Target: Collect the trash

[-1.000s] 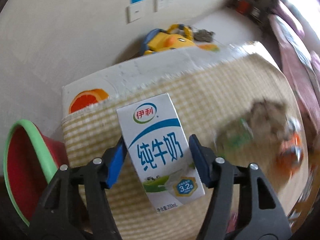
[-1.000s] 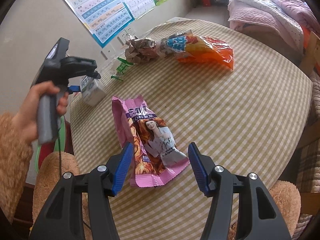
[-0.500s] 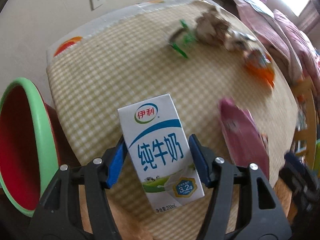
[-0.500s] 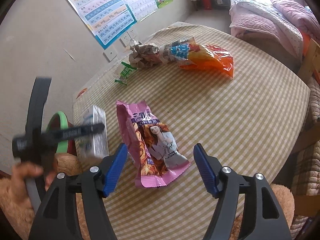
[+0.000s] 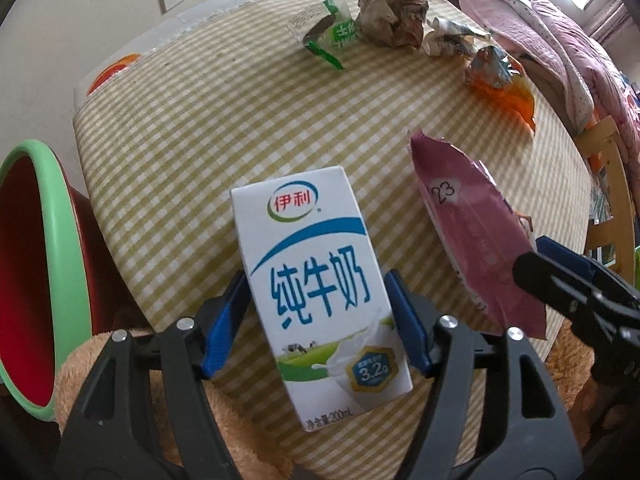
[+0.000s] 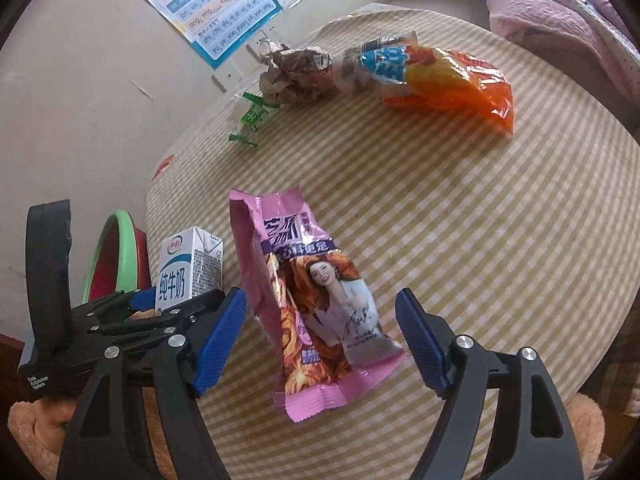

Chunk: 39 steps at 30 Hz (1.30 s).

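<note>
Milk carton (image 5: 320,300) sits between the left gripper (image 5: 316,320) pads, above the near table (image 5: 224,128) edge; jaws have just been opening, and I can't tell if they still press. Red bin (image 5: 36,280) waits just left (drop is next, prob.). Right gripper (image 6: 320,344), jaws just widened, straddles the pink snack bag (image 6: 316,304) without touching; needs to lower, then pinch.

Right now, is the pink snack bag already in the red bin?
No, the pink snack bag lies flat on the checked table, between the right claw's open fingers.
</note>
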Available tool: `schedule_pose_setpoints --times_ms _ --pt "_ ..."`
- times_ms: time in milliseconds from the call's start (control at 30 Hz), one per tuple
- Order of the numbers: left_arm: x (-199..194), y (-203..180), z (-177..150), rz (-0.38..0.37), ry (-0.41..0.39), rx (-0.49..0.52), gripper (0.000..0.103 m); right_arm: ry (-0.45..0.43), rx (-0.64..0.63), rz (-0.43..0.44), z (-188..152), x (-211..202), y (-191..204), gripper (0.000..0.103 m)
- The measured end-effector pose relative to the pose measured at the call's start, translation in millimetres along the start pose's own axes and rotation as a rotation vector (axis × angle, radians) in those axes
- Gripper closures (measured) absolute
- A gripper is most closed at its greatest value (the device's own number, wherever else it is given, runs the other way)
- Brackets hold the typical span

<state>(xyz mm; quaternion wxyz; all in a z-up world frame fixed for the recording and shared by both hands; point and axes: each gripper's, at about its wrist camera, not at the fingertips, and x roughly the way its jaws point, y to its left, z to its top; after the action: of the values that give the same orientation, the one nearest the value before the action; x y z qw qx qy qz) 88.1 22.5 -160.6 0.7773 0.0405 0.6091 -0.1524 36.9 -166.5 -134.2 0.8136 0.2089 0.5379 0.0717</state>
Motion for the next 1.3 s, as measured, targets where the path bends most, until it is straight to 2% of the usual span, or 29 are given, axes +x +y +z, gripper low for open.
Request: schedule_pose_setpoints --times_ms 33,67,167,367,500,533,633,733,800,833,867,967,1100,1300 --pt "1 -1 1 0.002 -0.002 0.001 0.036 -0.001 -0.002 0.006 -2 0 1 0.033" --pt "0 -2 0 0.002 -0.004 0.000 0.034 0.000 -0.003 0.007 -3 -1 1 0.042" --pt "-3 2 0 -0.001 -0.020 -0.019 0.031 0.004 0.003 0.019 -6 -1 1 0.057" --pt "-8 15 2 -0.024 -0.041 -0.080 0.030 -0.005 0.033 0.040 -11 -5 -2 0.058" --pt "-9 21 0 -0.033 -0.047 -0.091 0.030 -0.004 0.038 0.054 -11 -7 -2 0.054" --pt "-9 20 0 -0.032 -0.046 -0.088 0.030 0.002 0.035 0.055 -10 -5 -2 0.053" --pt "-9 14 -1 -0.023 -0.047 -0.076 0.030 0.016 0.036 0.035 -11 0 1 0.034" --pt "-7 9 -1 -0.015 -0.048 -0.059 0.030 0.022 0.040 0.017 -13 3 2 0.034" --pt "-7 6 -2 -0.008 -0.051 -0.047 0.034 0.018 0.031 0.006 -16 2 4 0.041" --pt "-7 5 -2 -0.010 -0.056 -0.039 0.038 0.018 0.027 0.003 -18 2 6 0.055" --pt "-7 2 -2 -0.014 -0.058 -0.032 0.042 0.016 0.025 0.001 -19 1 7 0.057" --pt "-9 -1 -3 0.007 -0.078 -0.020 0.042 -0.016 0.015 -0.016 -23 -7 13 0.061" --pt "-15 6 -3 -0.002 -0.104 -0.058 0.043 -0.075 0.001 -0.021 -25 -26 23 0.062" --pt "-43 14 -8 -0.015 -0.190 -0.097 0.044 -0.143 -0.014 -0.002 -23 -54 41 0.062"
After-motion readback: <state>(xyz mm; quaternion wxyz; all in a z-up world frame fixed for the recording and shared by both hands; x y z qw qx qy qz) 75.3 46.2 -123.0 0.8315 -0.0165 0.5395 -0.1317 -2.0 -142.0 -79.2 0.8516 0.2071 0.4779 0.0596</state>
